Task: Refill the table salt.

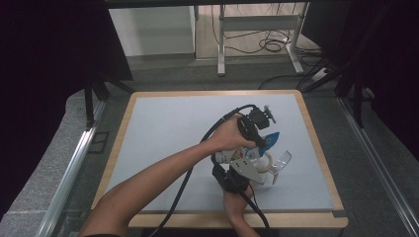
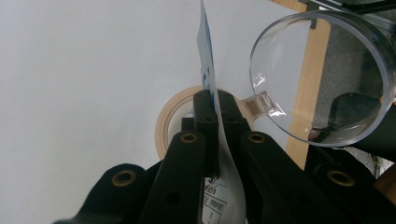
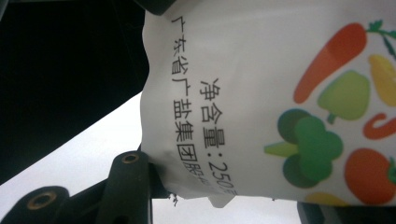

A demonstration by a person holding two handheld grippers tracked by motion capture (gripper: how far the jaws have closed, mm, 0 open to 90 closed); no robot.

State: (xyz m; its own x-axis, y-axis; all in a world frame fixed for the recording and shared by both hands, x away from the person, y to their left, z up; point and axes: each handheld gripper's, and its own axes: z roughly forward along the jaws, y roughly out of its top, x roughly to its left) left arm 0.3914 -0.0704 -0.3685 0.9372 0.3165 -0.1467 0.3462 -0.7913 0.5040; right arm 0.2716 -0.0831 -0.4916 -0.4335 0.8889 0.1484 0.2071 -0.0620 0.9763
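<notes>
A white salt bag (image 3: 243,70) printed with vegetables and black text hangs over the right half of the table, held by both grippers. In the left gripper view, my left gripper (image 2: 215,100) is shut on the bag's thin blue-printed edge (image 2: 207,60). From above, that blue end (image 1: 271,139) sticks out past my left gripper (image 1: 261,142). My right gripper (image 3: 224,198) is shut on the bag's lower body, one jaw on each side. In the high view my right gripper (image 1: 238,160) is just below the left one.
A roll of beige tape (image 2: 166,121) lies flat on the grey mat (image 1: 173,133) under the bag. A clear plastic cup (image 2: 322,74) with a handle lies beside it, towards the table's wooden right rim (image 1: 316,143). Cables trail from both grippers.
</notes>
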